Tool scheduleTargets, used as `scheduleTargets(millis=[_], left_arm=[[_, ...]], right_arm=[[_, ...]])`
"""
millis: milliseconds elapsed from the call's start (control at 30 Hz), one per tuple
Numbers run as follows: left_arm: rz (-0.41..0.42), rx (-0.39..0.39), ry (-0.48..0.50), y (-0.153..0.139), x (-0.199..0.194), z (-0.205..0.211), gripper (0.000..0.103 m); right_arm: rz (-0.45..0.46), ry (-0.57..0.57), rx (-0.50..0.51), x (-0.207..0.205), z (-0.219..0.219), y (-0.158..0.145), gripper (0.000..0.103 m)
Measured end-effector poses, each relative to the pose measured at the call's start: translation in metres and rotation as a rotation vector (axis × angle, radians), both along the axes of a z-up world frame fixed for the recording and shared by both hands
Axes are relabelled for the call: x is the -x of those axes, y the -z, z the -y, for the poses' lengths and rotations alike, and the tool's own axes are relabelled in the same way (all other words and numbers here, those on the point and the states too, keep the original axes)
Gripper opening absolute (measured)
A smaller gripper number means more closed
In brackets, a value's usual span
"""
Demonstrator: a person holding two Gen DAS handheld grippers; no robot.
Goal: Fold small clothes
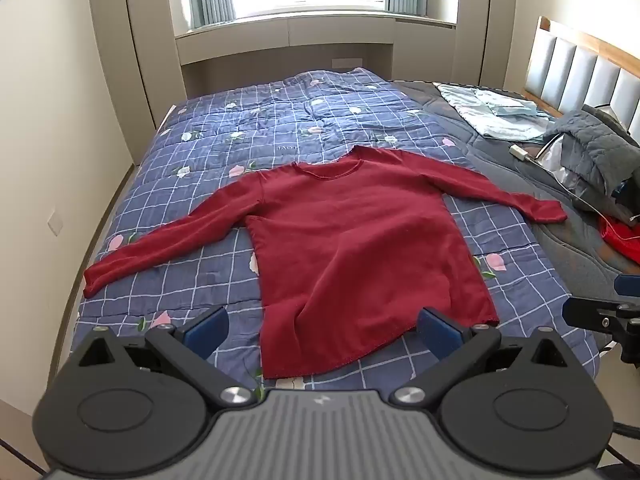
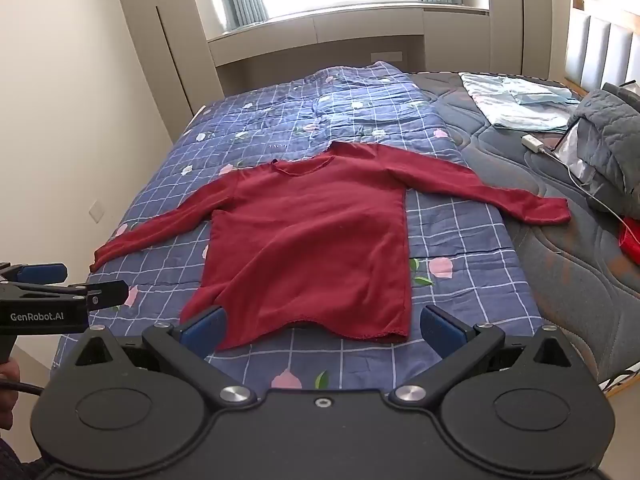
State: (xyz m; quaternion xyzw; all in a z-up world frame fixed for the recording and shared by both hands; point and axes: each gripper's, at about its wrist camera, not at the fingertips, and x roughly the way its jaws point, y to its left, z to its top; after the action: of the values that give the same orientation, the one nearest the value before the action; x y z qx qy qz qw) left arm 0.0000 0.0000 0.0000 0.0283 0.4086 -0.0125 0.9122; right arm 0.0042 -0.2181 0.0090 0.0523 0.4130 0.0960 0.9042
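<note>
A: Where does the fold stand?

B: Not begun, I'd judge. The dark red long-sleeved knit top (image 1: 360, 240) lies flat and face up on the blue checked quilt with pink flowers (image 1: 248, 128), both sleeves stretched out sideways, the hem nearest the fingers and the neckline farthest from them.

A: And the grippers?

B: The left gripper (image 1: 322, 330) hovers just short of the hem, its blue-padded fingers (image 1: 206, 332) spread wide and holding nothing. The right gripper (image 2: 322, 330) is the same: fingers (image 2: 440, 330) apart, empty, the hem lying between and just beyond them.

A: Next move?

B: Probably each gripper goes out to a sleeve or a hem corner, pinches it, and carries it across the body. The left sleeve cuff lies far out to the left of the left fingers; the right cuff reaches onto the grey quilted mattress (image 2: 560, 248).

A: How will the cloth behave?

B: It looks thin, soft and limp, with shallow wrinkles and a rolled raw edge at the hem. It should drape and may drag on the quilt.
</note>
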Motion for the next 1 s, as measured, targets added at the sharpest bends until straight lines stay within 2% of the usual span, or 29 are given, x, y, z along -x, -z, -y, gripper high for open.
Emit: scheduleTargets(millis=[1000], left_arm=[[-0.007, -0.004, -0.001, 0.005, -0.0011, -0.0091, 0.103]], right_arm=[[-0.006, -0.004, 0.013, -0.0012, -0.0059, 0.0019, 0.103]])
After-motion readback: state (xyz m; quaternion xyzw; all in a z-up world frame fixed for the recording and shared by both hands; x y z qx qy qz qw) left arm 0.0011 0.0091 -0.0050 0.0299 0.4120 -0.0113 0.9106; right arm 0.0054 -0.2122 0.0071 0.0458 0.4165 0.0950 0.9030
